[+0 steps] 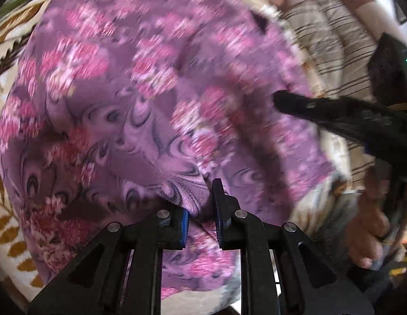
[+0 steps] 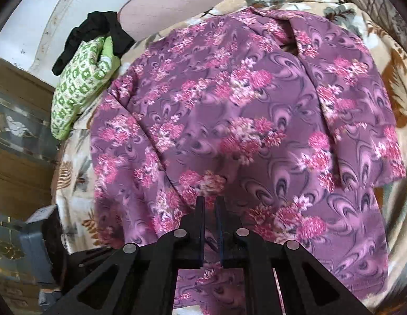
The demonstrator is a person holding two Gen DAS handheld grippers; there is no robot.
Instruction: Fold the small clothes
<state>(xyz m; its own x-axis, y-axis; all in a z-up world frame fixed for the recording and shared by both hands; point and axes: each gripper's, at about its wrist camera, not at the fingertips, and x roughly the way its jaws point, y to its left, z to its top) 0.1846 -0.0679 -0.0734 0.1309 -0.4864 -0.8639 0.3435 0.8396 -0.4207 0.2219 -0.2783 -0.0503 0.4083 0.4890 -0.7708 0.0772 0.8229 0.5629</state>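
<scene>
A purple garment with pink flowers (image 2: 229, 131) lies spread over a cream floral blanket (image 2: 395, 60). In the left wrist view the garment (image 1: 151, 84) fills the frame, blurred. My left gripper (image 1: 201, 210) is shut on a bunched fold of it at the near edge. My right gripper (image 2: 209, 210) is nearly closed on the garment's near edge, with a thin gap between the fingers. The right gripper's black finger also shows in the left wrist view (image 1: 308, 107), reaching in from the right over the cloth.
A green-and-white patterned cloth (image 2: 80, 84) and a black cloth (image 2: 98, 31) lie at the blanket's far left. A wooden cabinet (image 2: 17, 131) stands left. A person in striped clothing (image 1: 329, 42) and a hand (image 1: 369, 223) are at the right.
</scene>
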